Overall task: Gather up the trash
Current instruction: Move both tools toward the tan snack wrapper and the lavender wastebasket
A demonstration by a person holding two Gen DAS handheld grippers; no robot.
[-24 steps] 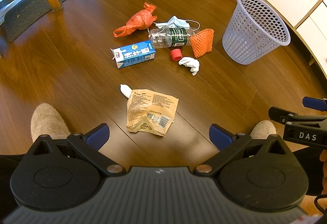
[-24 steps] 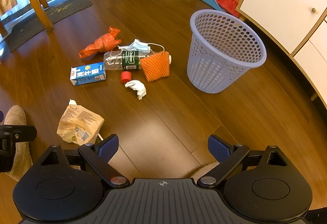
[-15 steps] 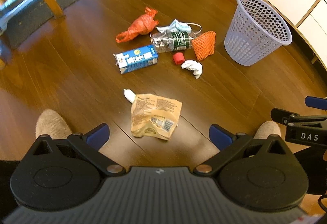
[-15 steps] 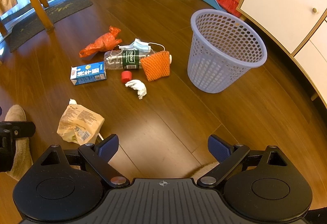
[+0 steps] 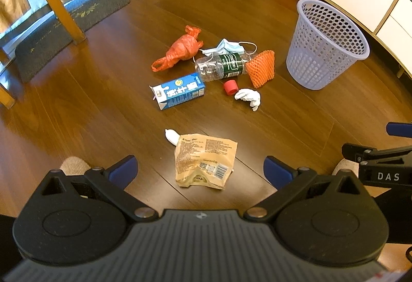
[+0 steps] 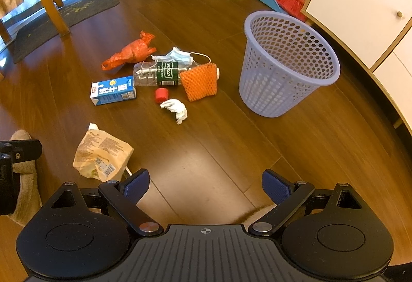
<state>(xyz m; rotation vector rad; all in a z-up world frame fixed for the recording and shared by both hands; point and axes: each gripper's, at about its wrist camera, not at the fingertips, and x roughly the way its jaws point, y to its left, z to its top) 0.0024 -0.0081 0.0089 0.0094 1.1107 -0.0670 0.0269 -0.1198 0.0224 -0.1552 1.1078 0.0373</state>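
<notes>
Below, dark wood floor [image 5: 77, 107], litter near lilac basket [image 6: 288, 65]; left claw [image 5: 200, 171], right claw [image 6: 205, 185] agape, empty.

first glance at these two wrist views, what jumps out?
A cluster of litter mid-floor: an orange plastic bag, a clear bottle, a blue milk carton and an orange foam net. To its right stands a lilac mesh bin, upright and apparently empty. Nearest the camera, a crumpled tan snack bag lies in front of the open left gripper; the right gripper is open too.
</notes>
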